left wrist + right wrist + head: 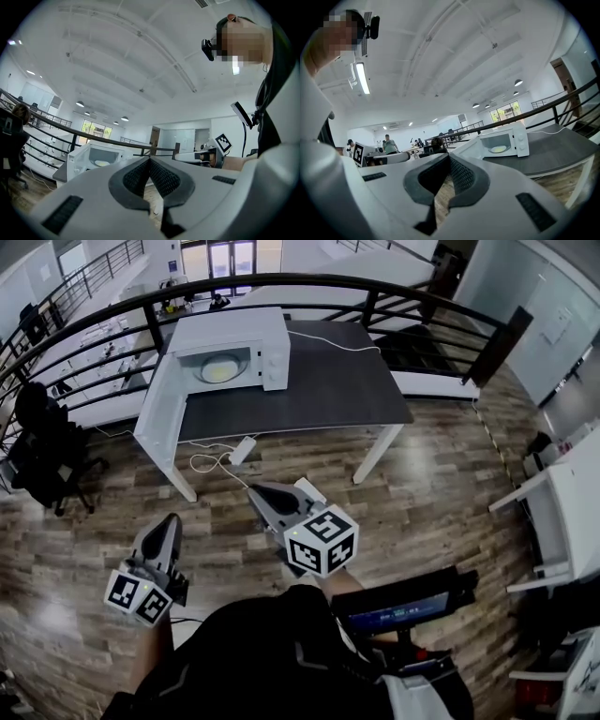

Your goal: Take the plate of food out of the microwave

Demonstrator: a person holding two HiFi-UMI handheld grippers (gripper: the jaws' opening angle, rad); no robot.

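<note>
A white microwave (234, 351) stands at the left end of a dark table (328, 381), its door (161, 418) swung wide open to the left. Inside lies a pale plate of yellowish food (222, 369). The microwave (101, 158) and the plate (102, 163) also show far off in the left gripper view. In the right gripper view the microwave (505, 140) and plate (498, 149) are equally distant. Both grippers hover over the wooden floor, well short of the table. My left gripper (172, 521) and right gripper (255, 491) are shut on nothing, pads meeting.
A white power strip (242, 450) with cable lies on the floor under the table's front edge. A black railing (375, 292) curves behind the table. A dark chair (42, 451) stands at left, a white table (572, 512) at right.
</note>
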